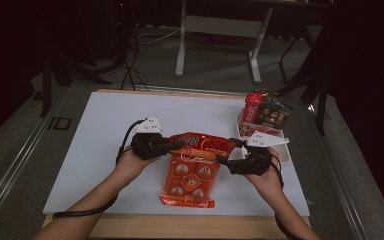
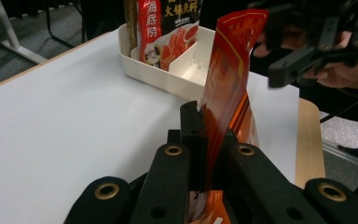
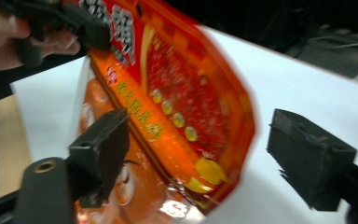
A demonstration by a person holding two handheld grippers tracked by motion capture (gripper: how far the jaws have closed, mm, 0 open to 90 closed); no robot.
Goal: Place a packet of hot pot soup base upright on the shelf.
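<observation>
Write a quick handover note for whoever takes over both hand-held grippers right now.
Left hand-held gripper: shut on the red snack packet's edge, holding it above the table.
Right hand-held gripper: open, jaws either side of the packet's far end, not pressing.
An orange packet lies flat beneath.
The white bin at the right already holds other packets.
Done: red packet lifted. Left, probably: place it in the bin, then the orange one.

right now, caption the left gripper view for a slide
Left gripper shut on a red snack packet, white tray behind.
</observation>
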